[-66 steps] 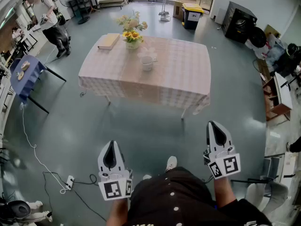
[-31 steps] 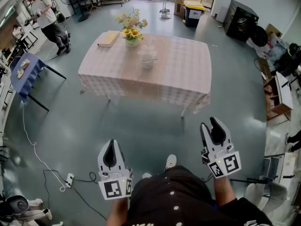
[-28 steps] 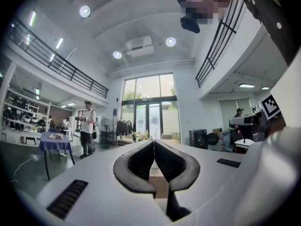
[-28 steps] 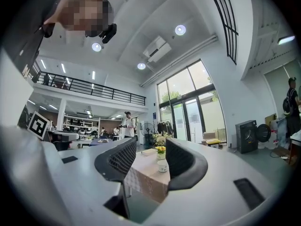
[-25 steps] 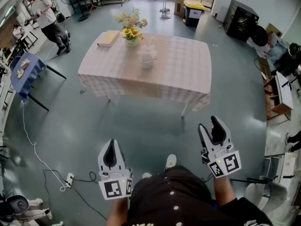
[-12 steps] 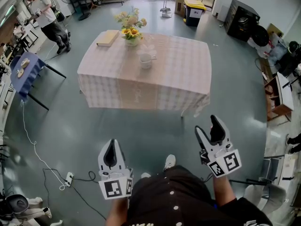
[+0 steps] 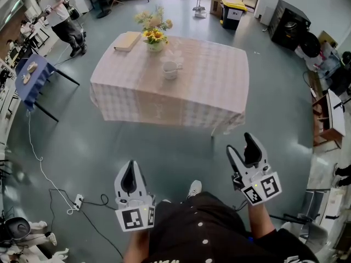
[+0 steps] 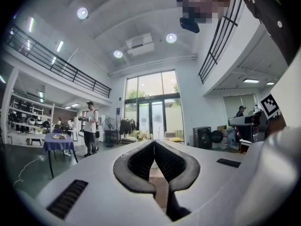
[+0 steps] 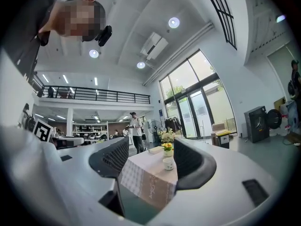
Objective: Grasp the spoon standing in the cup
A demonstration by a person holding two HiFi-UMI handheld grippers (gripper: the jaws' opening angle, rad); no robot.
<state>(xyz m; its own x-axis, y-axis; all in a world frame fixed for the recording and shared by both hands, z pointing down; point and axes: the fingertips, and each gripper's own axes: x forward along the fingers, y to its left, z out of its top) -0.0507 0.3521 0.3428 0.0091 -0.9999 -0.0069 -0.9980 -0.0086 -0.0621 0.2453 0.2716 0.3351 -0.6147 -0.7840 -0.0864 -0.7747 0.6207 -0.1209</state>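
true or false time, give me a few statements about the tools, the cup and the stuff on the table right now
1. The right tool has its jaws apart. True; they have just been opening, and nothing is held between them.
2. The left tool grips the cup. False: it is shut on nothing, well short of the table.
3. The flowers stand on the table, beyond the cup. True.
4. The book lies on the floor. False: it lies on the table, beside the flowers.
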